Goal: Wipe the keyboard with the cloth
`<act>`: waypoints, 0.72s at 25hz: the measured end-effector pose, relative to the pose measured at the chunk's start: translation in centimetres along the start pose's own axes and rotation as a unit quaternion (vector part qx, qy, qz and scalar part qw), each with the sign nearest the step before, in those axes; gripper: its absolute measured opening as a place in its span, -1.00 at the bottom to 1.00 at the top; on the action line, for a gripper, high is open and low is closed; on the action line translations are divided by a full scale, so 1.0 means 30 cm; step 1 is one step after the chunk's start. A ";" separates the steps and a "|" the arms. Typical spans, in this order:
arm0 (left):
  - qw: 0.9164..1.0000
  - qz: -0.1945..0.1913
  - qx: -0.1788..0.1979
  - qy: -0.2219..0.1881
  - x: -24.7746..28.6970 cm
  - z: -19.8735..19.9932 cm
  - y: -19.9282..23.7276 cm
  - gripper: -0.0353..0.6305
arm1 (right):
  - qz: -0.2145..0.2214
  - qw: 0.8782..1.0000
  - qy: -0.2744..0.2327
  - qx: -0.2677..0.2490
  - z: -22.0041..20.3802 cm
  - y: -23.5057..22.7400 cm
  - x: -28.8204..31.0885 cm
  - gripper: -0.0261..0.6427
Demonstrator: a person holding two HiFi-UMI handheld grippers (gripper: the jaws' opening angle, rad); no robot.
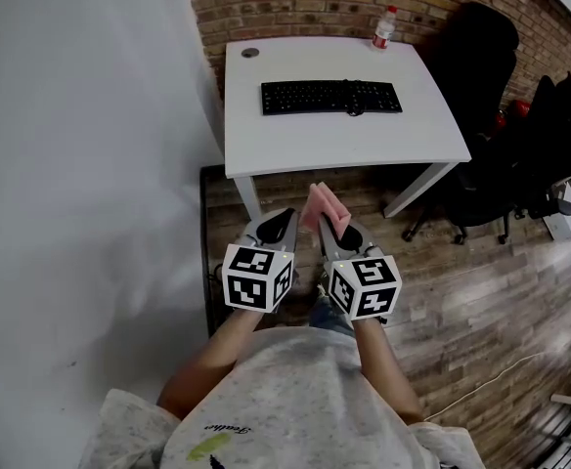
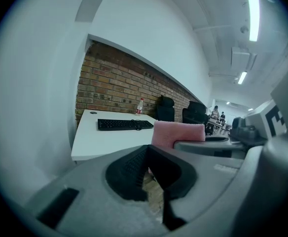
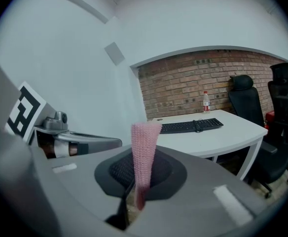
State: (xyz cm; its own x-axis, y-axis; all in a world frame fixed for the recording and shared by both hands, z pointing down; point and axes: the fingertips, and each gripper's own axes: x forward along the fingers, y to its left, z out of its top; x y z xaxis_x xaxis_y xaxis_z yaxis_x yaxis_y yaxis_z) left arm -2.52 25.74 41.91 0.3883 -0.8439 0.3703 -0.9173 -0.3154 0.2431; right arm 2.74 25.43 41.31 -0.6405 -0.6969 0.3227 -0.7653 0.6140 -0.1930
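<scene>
The black keyboard (image 1: 330, 97) lies across the back half of a white desk (image 1: 266, 145), and also shows in the left gripper view as the keyboard (image 2: 122, 125) and in the right gripper view as the keyboard (image 3: 191, 126). Both grippers hang side by side in front of the desk, short of its near edge. My right gripper (image 1: 327, 228) (image 3: 140, 177) is shut on a folded pink cloth (image 1: 325, 206) (image 3: 144, 152) that sticks up from its jaws. My left gripper (image 1: 287, 217) (image 2: 146, 149) is shut and holds nothing; the pink cloth (image 2: 178, 134) shows just to its right.
A water bottle (image 1: 383, 28) stands at the desk's back right and a small round disc (image 1: 250, 53) at its back left. Black office chairs (image 1: 476, 66) crowd the desk's right side. A white wall runs along the left, brick behind. A white cable (image 1: 491, 379) trails over the wooden floor.
</scene>
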 end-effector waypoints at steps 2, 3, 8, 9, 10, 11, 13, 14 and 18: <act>1.000 0.004 -0.001 0.002 0.043 0.007 0.012 -0.92 | 0.005 1.000 0.001 0.001 0.006 -0.031 0.031 -0.84; 1.000 0.006 -0.002 0.003 0.067 0.012 0.016 -0.92 | 0.009 1.000 0.001 0.000 0.010 -0.049 0.046 -0.84; 1.000 0.021 -0.003 0.003 0.221 0.063 0.038 -0.92 | 0.025 1.000 0.007 -0.004 0.054 -0.173 0.142 -0.84; 1.000 0.024 -0.002 0.003 0.255 0.073 0.044 -0.92 | 0.029 1.000 0.009 -0.005 0.063 -0.200 0.165 -0.84; 1.000 0.027 -0.002 0.002 0.289 0.084 0.051 -0.91 | 0.034 0.999 0.011 -0.005 0.072 -0.227 0.188 -0.84; 1.000 0.030 -0.004 0.002 0.323 0.096 0.058 -0.91 | 0.038 0.999 0.013 -0.006 0.083 -0.253 0.212 -0.84; 0.999 0.037 -0.009 0.001 0.390 0.121 0.071 -0.91 | 0.048 0.999 0.018 -0.009 0.108 -0.305 0.255 -0.84; 0.999 0.042 -0.013 0.001 0.422 0.134 0.078 -0.91 | 0.053 0.998 0.020 -0.011 0.120 -0.329 0.275 -0.84; 0.998 0.059 -0.023 0.000 0.541 0.175 0.105 -0.91 | 0.072 0.997 0.030 -0.019 0.160 -0.425 0.359 -0.84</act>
State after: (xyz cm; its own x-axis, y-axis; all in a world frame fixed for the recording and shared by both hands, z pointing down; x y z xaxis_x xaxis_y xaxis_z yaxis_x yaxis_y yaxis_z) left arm 0.41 8.78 43.97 0.2769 -0.8740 0.3993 -0.9518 -0.1924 0.2391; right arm 5.30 8.30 42.79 -0.7383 -0.5773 0.3489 -0.6614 0.7210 -0.2067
